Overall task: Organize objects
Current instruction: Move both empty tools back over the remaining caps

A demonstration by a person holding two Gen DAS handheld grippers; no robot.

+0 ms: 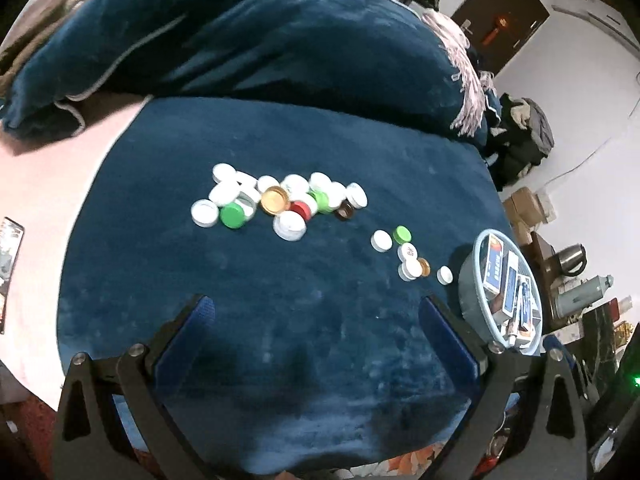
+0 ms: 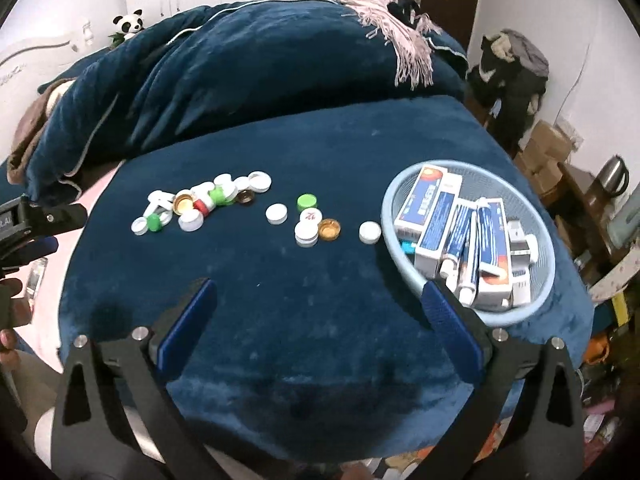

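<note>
A heap of bottle caps (image 1: 276,202) is lying on the dark blue blanket (image 1: 280,320) of the bed, white ones mostly, with green, red and gold among them. At about 4 o'clock from the heap a smaller group of caps (image 2: 310,220) is sitting, and one single white cap (image 2: 369,232) is resting just beside the rim of the pale blue basket (image 2: 390,200), which is holding toothpaste boxes and tubes (image 2: 460,240).

The left hand-held gripper (image 1: 316,312) is hovering over bare blanket, pointing toward 12 o'clock at the heap, its blue-padded fingers spread wide and pinching nothing. The right hand-held gripper (image 2: 318,304) is hanging in the same pose, likewise spread wide and empty, its right finger crossing in front of the basket's near rim (whether touching it, I cannot tell).

The right wrist view is showing the basket from above with its contents plain, plus a toy panda (image 2: 128,24) at 11 o'clock and the person's left hand (image 2: 12,320) with its tool at 9 o'clock. The left wrist view is showing the basket squeezed at 3 o'clock, and a kettle (image 1: 570,260) beyond it.
</note>
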